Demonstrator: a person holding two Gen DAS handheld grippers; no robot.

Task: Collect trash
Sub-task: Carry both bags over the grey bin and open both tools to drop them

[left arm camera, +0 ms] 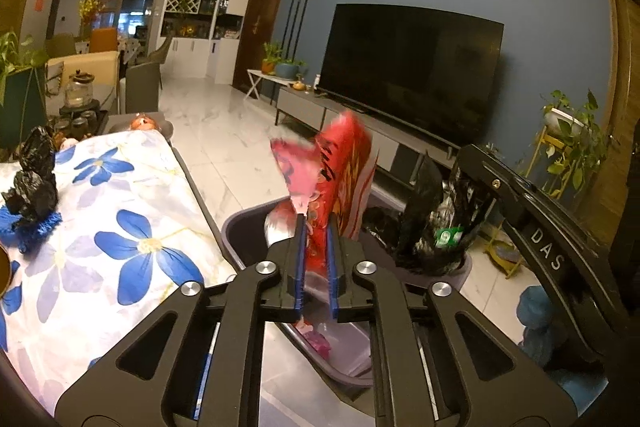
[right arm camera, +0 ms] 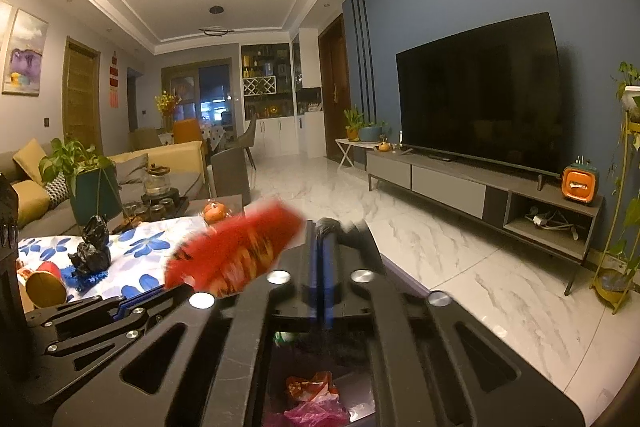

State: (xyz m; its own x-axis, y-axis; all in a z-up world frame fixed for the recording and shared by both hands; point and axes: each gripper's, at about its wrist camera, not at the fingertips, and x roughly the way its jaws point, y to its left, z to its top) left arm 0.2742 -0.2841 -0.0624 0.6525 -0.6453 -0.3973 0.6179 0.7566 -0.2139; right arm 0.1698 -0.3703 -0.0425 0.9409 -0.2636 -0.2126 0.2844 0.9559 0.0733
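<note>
We see tabletop [left arm camera: 120,227] under blue-flowered white cloth, crumpled black plastic bag [left arm camera: 34,179] on it. Grey plastic bin [left arm camera: 240,231] beside it (wrappers inside). Left gripper [left arm camera: 316,239] clenched on red crinkled snack wrapper [left arm camera: 340,163] above bin. Right gripper [right arm camera: 320,251] pressed closed, empty.

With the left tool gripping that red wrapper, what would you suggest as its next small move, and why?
Probably open the left tool to drop the red wrapper: it appears to hang above the grey bin, where other trash already lies.
</note>
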